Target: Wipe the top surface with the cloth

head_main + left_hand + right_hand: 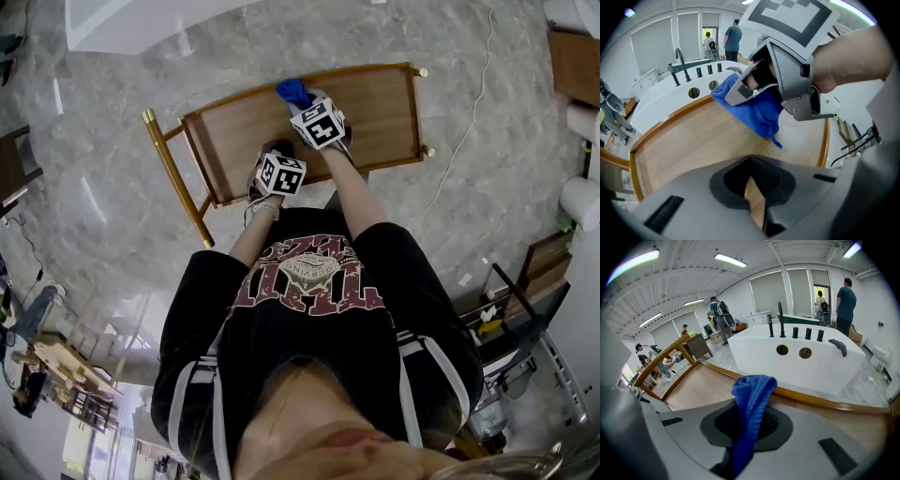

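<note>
— From the head view, where are we in the job?

— Early, I'd judge. The right gripper holds the blue cloth at the far rim of the cart's wooden top. The left gripper sits near the close edge, just beside it. Bare wood lies on both sides, more of it toward the right.

— And the left gripper view?

— The left gripper has its jaws pressed together at the tips with nothing in them; only a sliver of wood shows behind. Ahead, the right gripper pinches the cloth, which hangs in a bunch. Its lowest fringe is near the wooden top, but I can't tell whether it touches.

— The right gripper view?

— The right gripper has its jaws clamped on the cloth, a fold standing up between the pads. The rim runs just beyond, with a white tub past it and the gold handle off to the left.

— So the next move?

— Lower the bunch flat onto the wood and sweep along the length. The raised rim should stop the cloth at each side; the corners are where it may skip. The left gripper sits in the sweep's near lane and had better give way.
</note>
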`<state>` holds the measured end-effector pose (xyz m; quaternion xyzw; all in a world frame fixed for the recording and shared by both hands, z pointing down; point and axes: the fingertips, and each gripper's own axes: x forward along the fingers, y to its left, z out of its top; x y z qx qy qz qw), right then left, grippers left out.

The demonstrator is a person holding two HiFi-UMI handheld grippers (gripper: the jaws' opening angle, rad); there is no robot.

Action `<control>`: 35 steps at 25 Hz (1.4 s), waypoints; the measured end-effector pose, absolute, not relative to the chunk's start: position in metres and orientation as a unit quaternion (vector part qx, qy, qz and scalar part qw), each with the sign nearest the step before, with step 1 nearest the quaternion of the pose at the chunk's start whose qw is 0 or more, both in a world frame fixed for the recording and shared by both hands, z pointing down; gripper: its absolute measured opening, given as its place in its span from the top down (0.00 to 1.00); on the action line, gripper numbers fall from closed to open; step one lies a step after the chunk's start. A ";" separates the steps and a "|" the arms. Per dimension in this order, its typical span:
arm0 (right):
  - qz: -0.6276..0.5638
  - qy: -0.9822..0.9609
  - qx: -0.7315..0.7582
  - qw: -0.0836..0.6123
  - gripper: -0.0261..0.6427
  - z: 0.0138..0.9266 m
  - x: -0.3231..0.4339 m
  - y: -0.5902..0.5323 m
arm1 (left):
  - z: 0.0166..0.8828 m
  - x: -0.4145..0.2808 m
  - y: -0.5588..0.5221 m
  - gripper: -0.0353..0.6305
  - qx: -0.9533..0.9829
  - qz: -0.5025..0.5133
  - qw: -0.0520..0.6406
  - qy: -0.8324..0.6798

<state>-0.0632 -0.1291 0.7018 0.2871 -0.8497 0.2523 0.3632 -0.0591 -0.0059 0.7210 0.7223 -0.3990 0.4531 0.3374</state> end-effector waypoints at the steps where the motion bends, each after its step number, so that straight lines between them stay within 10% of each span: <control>1: 0.250 -0.850 0.287 0.364 0.88 0.702 -0.062 -0.130 | 0.721 -0.059 -0.006 0.87 0.722 0.455 0.336 -0.397; 35: 0.268 -0.810 0.368 0.370 0.88 0.706 0.063 -0.162 | 0.724 -0.055 -0.005 0.87 0.697 0.495 0.340 -0.392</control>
